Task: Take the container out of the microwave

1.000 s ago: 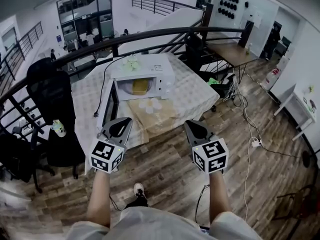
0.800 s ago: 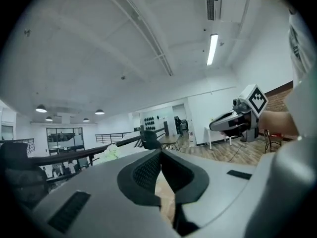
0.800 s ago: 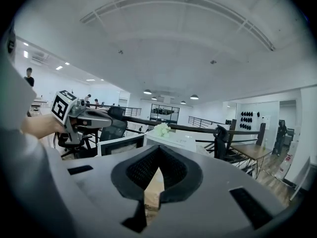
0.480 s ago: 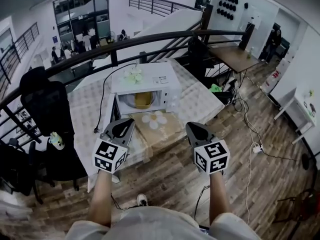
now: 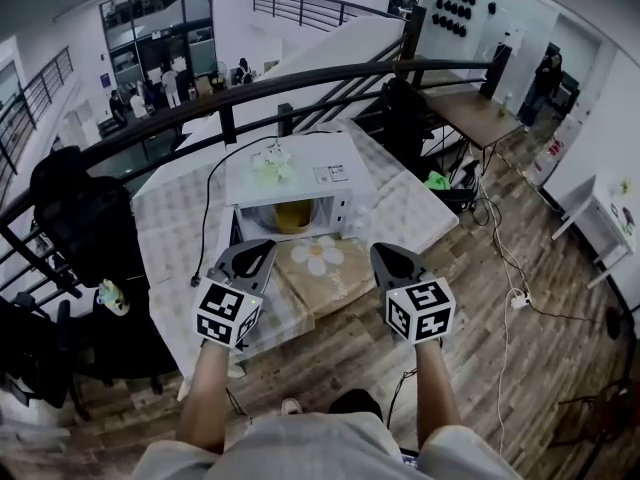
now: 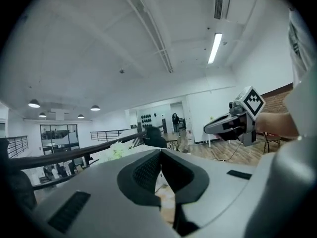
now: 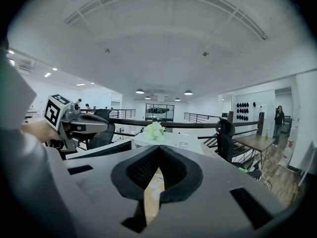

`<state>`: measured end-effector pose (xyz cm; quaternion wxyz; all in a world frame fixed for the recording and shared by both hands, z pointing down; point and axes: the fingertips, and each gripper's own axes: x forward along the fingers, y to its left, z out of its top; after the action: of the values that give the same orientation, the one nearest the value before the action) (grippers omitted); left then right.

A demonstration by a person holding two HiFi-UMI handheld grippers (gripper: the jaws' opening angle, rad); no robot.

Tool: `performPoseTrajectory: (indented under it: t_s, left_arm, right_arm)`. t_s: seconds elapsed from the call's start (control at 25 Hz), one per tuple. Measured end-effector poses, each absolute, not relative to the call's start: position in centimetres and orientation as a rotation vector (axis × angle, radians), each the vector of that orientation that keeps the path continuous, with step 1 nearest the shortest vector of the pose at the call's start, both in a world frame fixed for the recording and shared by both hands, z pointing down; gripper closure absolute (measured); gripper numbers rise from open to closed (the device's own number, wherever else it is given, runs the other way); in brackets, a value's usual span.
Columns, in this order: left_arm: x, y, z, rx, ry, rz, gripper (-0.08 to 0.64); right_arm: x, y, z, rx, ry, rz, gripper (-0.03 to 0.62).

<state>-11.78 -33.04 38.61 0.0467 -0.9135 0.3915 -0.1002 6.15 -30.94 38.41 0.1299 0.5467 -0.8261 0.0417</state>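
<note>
A white microwave stands on a cloth-covered table, its door swung open to the left. Inside sits a yellow container. A brown mat with a white flower print lies in front of it. My left gripper and right gripper hover side by side over the table's near edge, short of the microwave. Both are shut and hold nothing. The left gripper view shows its own jaws meeting at the tip. The right gripper view shows the same, with the microwave's top just beyond.
White flowers sit on the microwave, and its black cord runs off the left. A black railing passes behind the table. A black office chair stands at the left, a wooden desk at back right, cables on the floor.
Both grippers have moved forward together, from above the floor to the table's near edge. The microwave and its container now lie closer to them. Both jaws stayed shut.
</note>
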Motion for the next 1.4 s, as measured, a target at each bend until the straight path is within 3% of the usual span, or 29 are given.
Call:
performPoseTrajectory:
  t_s: [1.08,1.2,1.4]
  left_arm:
    - [-4.7,-50.6,52.3,-2.706,1.558,-0.745,0.540]
    - [-3.0,-52.7,55.5,-2.732,1.524,-0.829,0.463]
    - [-1.1,-55.8,61.0,-2.739,1.475,-0.992,0.442]
  right_arm:
    - [11.7,-48.7,52.4,1.049,-2.461,0.329,0.580]
    - [12.3,-49.6,54.3,0.993,-2.467,0.358,0.580]
    - [14.0,-50.5,56.8,0.955,-2.460,0.417,0.581]
